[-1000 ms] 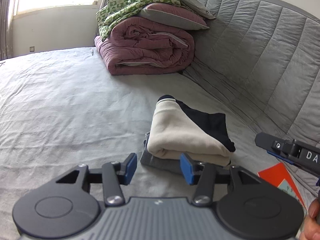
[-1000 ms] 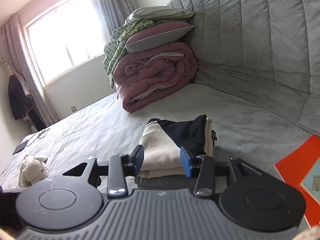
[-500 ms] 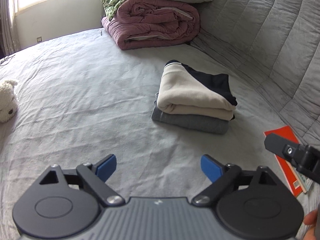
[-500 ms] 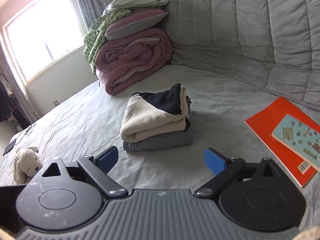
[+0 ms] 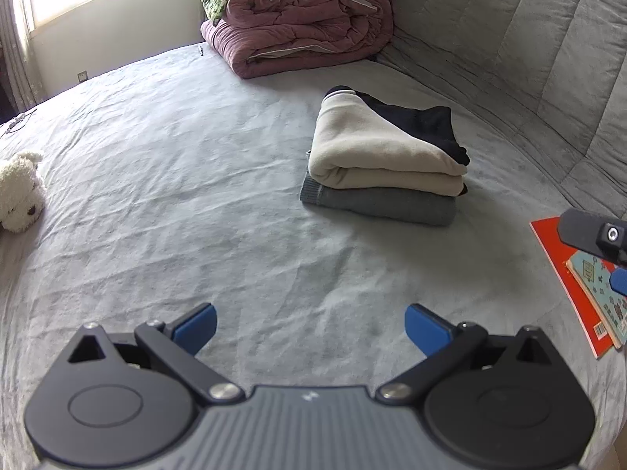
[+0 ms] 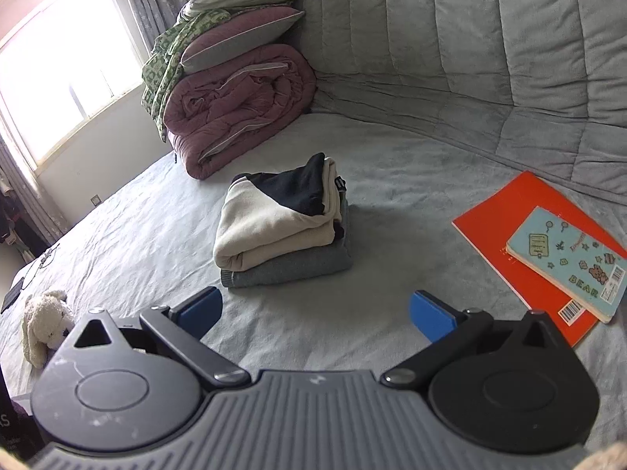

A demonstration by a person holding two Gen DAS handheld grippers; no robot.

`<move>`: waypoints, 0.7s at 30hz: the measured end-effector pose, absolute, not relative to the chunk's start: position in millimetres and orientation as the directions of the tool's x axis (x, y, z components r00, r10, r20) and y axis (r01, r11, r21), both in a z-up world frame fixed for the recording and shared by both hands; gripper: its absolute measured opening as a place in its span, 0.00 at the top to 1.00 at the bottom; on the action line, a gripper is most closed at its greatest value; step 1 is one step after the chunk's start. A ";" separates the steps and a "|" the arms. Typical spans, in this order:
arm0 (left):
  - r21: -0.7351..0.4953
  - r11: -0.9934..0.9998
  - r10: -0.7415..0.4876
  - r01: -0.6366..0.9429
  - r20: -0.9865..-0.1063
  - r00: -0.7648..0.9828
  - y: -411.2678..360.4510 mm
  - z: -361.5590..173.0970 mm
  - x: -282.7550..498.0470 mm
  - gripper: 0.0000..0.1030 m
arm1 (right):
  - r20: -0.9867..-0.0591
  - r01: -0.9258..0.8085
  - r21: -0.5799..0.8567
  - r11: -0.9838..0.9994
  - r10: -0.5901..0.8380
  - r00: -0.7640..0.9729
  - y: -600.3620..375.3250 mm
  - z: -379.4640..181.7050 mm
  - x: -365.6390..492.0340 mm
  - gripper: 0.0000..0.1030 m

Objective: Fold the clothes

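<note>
A folded cream and navy garment (image 5: 376, 156) lies on top of a folded grey garment (image 5: 384, 203), a neat stack on the grey bed sheet (image 5: 176, 203). My left gripper (image 5: 309, 315) hovers over bare sheet short of the stack, its jaws still opening wide with nothing between them. From the right wrist the same cream and navy garment (image 6: 274, 231) and grey garment (image 6: 290, 270) sit just beyond my right gripper (image 6: 315, 299), whose jaws are also opening and hold nothing. Neither gripper touches the clothes.
A rolled maroon quilt (image 5: 309, 23) with pillows sits at the far end against the padded grey backrest (image 6: 470, 39). An orange book (image 6: 505, 219) with a light blue notebook (image 6: 568, 258) lies to the right. A white plush toy (image 5: 19, 192) lies at the left.
Both grippers let go of the stack, spread their jaws wide and drew back from it. The stack stays put on the sheet and now looks farther away.
</note>
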State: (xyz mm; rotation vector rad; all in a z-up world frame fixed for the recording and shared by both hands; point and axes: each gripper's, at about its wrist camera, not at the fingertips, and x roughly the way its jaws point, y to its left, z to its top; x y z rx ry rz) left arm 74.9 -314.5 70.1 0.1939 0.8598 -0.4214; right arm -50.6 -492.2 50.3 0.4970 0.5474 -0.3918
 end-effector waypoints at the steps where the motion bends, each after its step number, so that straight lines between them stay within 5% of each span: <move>1: 0.001 0.900 -0.280 0.436 -0.767 0.578 -315.5 70.4 74.1 0.01 | -0.579 0.475 0.339 0.812 -0.218 0.786 -492.5 50.3 -51.5 0.00; 21: 0.014 0.893 -0.270 0.450 -0.784 0.560 -323.5 70.9 71.1 0.01 | -0.612 0.475 0.325 0.818 -0.201 0.765 -497.6 46.0 -53.9 0.00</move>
